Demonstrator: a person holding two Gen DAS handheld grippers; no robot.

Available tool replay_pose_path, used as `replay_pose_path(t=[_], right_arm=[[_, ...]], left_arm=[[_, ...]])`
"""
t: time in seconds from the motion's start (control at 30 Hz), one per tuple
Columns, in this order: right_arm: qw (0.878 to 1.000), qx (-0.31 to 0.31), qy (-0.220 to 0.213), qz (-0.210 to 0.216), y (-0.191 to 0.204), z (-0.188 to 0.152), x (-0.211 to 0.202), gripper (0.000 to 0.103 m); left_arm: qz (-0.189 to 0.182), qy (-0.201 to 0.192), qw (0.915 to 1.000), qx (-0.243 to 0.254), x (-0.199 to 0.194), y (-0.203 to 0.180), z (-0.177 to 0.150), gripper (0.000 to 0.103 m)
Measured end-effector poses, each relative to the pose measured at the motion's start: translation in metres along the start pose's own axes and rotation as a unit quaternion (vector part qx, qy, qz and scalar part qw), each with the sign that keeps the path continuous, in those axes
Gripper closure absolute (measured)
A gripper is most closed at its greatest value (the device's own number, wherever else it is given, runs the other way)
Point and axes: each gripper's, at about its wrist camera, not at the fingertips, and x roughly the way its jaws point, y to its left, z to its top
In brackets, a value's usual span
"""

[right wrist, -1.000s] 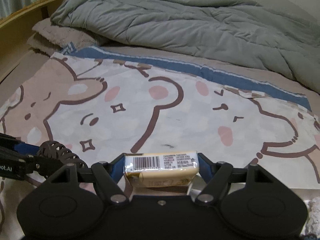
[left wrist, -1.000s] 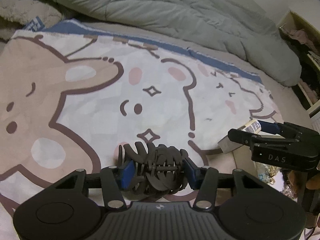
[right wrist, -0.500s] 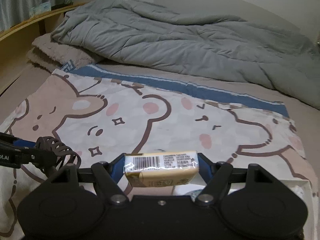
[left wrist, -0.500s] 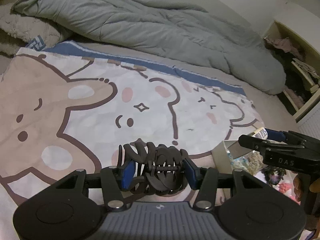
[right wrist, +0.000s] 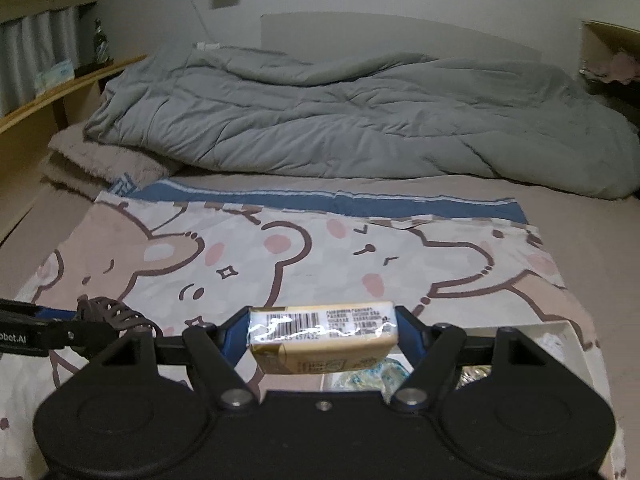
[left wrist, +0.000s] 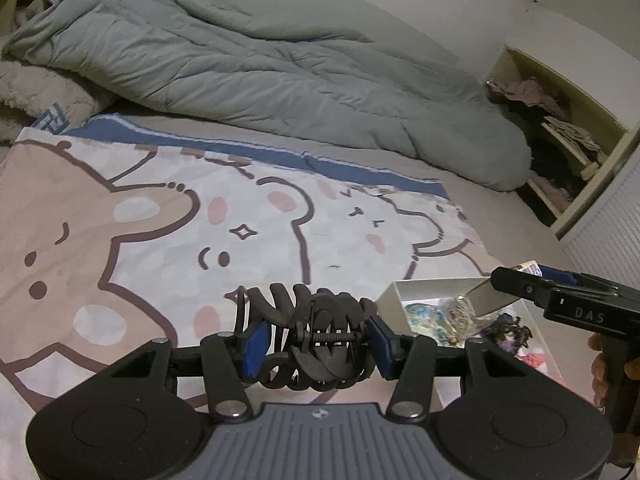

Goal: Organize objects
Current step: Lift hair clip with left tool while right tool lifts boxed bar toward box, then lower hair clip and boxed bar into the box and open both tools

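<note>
My left gripper [left wrist: 316,344] is shut on a black claw hair clip [left wrist: 308,336] and holds it above the cartoon bear blanket [left wrist: 160,220]. My right gripper [right wrist: 322,340] is shut on a small beige packet with a barcode [right wrist: 324,336], held over the white box [right wrist: 560,330]. In the left wrist view the white box [left wrist: 390,298] lies to the right with several small items in it, and the right gripper [left wrist: 560,300] hovers above it. The left gripper also shows at the left edge of the right wrist view [right wrist: 60,330], with the clip [right wrist: 116,314].
A rumpled grey duvet [left wrist: 260,76] lies across the far side of the bed. A fuzzy beige blanket [right wrist: 100,160] sits at the far left. A wooden shelf with clothes [left wrist: 560,128] stands to the right. A wooden ledge [right wrist: 48,100] runs along the left wall.
Both grippers have risen and pulled back from the blanket, each keeping its object. The white box has come into view under the right gripper.
</note>
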Motion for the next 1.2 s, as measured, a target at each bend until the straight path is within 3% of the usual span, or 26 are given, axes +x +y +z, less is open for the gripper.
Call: replay_pose_path(t=[0.57, 0.97, 1.2], right_arm=[[0.999, 0.023, -0.014, -0.034, -0.023, -0.024, -0.061, 0.029], [0.997, 0.027, 0.029, -0.060, -0.063, -0.061, -0.070, 0.029], [0.996, 0.026, 0.069, -0.054, -0.081, -0.089, -0.063, 0.029]], left_arm=[[-0.069, 0.000, 0.9965, 0.047, -0.001, -0.052, -0.008, 0.050], [-0.131, 0.033, 0.9830, 0.125, 0.026, -0.116, -0.031, 0.050], [-0.138, 0.052, 0.9830, 0.110, 0.055, -0.138, -0.042, 0.050]])
